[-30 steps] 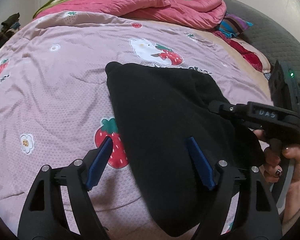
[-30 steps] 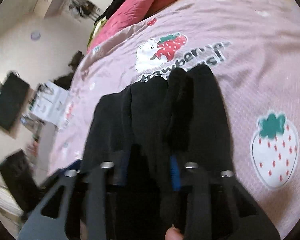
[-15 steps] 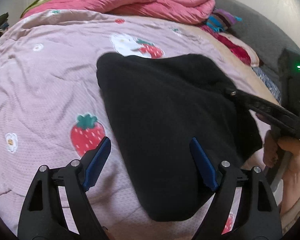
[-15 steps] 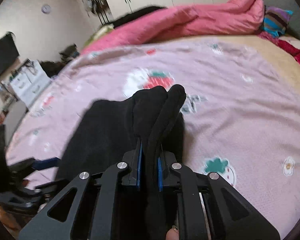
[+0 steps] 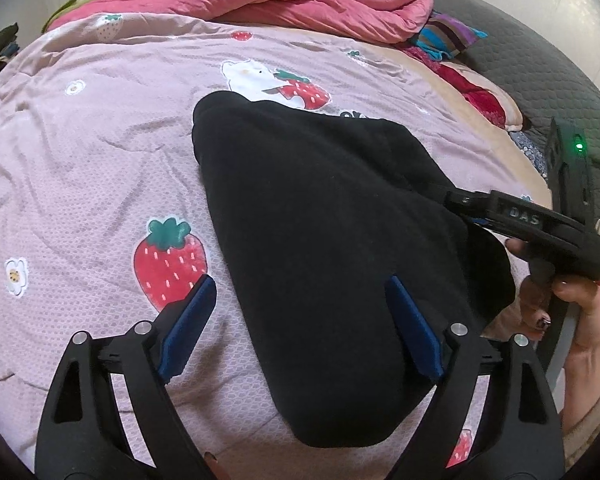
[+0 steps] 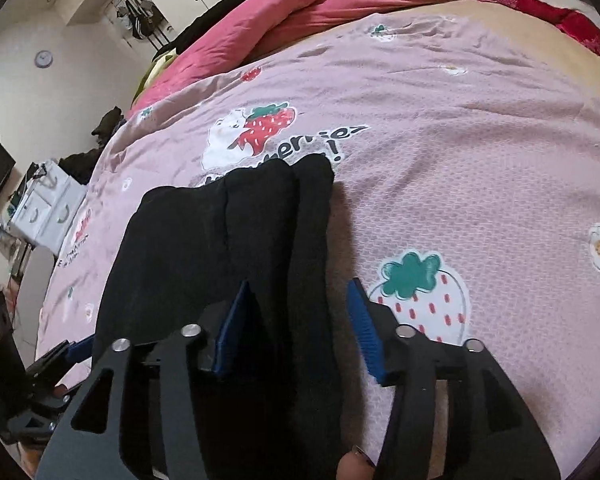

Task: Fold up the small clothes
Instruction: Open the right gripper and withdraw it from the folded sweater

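Left to right. Left gripper spread wide over the near edge of the black garment, blue pads clear of the cloth, nothing held. Garment lying folded over on the pink strawberry-print bedcover, its doubled edge running away toward the bear-and-strawberry print. Right gripper just opened to about half width, a thick ridge of the folded cloth between the pads but seemingly not pinched; hard to say from this angle whether the left pad brushes it.

Step in hand, by the look of it: letting go after laying a fold. Best done by opening fully before drawing back, and retreating along the ridge, not across it, to avoid dragging layers askew. Then left gripper down on the near edge to pin it flat.
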A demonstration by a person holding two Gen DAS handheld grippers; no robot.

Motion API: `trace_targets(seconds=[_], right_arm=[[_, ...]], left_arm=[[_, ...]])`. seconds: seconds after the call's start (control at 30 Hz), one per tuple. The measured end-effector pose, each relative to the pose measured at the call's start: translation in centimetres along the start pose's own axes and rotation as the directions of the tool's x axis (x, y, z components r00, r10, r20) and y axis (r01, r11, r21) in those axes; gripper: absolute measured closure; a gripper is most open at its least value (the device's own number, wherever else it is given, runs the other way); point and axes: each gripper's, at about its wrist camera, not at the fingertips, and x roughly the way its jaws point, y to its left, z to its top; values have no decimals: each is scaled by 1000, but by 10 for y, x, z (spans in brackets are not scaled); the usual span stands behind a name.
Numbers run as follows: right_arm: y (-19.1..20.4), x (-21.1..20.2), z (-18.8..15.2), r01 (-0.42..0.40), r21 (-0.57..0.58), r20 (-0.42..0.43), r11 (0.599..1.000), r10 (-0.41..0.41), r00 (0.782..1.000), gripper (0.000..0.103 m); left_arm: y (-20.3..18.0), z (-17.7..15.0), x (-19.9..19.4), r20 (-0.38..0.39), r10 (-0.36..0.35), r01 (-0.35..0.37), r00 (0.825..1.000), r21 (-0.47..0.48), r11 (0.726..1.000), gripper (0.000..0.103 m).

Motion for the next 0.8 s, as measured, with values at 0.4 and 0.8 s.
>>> trace_targets(seconds=[0.4, 0.8], right_arm=[[14, -45, -19, 1, -50, 67, 999, 2, 998, 35], [33, -101, -49, 101, -141, 215, 985, -69, 974, 8]], left_arm=[[0, -4, -9, 8, 13, -13, 1000, 4, 1000, 22], [-4, -13, -36, 52, 30, -31, 998, 1, 1000, 10]])
